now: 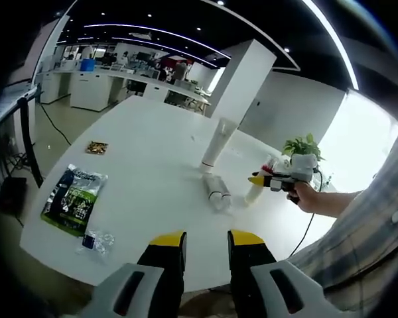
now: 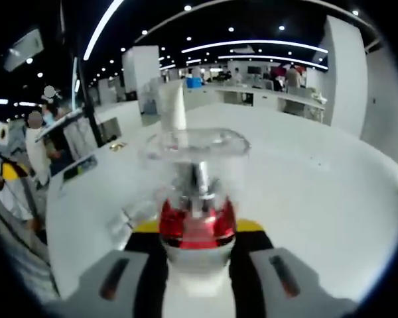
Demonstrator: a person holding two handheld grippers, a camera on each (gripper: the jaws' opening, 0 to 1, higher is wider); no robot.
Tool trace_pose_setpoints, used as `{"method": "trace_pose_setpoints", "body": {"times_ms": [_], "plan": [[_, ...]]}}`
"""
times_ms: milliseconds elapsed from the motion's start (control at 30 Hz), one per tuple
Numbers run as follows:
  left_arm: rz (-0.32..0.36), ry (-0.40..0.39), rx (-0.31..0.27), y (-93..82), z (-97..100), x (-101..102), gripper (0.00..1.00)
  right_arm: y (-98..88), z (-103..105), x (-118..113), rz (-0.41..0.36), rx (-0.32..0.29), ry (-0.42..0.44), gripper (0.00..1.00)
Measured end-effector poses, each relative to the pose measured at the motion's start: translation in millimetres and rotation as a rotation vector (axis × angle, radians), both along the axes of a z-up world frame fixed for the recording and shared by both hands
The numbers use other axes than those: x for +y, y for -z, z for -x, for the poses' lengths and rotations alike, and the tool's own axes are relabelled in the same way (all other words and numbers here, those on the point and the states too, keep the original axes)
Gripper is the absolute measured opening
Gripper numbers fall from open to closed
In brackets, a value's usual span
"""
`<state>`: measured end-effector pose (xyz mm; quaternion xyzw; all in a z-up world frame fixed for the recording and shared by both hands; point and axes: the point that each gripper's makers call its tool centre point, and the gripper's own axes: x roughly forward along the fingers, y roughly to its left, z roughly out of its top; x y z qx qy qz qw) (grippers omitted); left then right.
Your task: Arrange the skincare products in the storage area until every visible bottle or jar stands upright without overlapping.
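In the left gripper view a white tube (image 1: 213,142) stands on its cap at the middle of the white table (image 1: 146,132). Just in front of it a clear bottle (image 1: 216,191) lies on its side. To the right, my right gripper (image 1: 259,179) is shut on a white bottle (image 1: 253,193), holding it tilted just above the table. In the right gripper view that bottle (image 2: 197,218) shows a clear cap and a red collar between the jaws of the right gripper (image 2: 197,230). Behind it rises the tube (image 2: 173,106). My left gripper (image 1: 206,246) is open near the table's front edge, holding nothing.
A green and black packet (image 1: 73,199) and a small plastic bag (image 1: 97,241) lie at the table's left front. A small snack pack (image 1: 97,147) lies further back. A potted plant (image 1: 302,151) stands at the right behind the person's hand (image 1: 308,197).
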<state>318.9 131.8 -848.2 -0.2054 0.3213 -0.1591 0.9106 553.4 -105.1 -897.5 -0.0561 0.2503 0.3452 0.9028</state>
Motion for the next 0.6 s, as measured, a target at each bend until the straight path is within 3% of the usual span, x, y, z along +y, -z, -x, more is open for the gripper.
{"method": "trace_pose_setpoints", "body": {"times_ms": [33, 100, 233, 600], "plan": [[-0.001, -0.005, -0.002, -0.5, -0.1, 2, 0.25, 0.6, 1, 2, -0.009, 0.041, 0.003, 0.29], [-0.002, -0.008, -0.002, -0.5, 0.1, 3, 0.25, 1.4, 0, 4, 0.029, 0.006, -0.023, 0.29], [-0.007, -0.018, -0.002, -0.8, 3.9, 5, 0.25, -1.0, 6, 10, 0.019, 0.009, -0.066, 0.29], [-0.002, -0.054, 0.014, 0.5, 15.9, 11, 0.25, -5.0, -5, 20, -0.016, 0.007, -0.088, 0.29]]}}
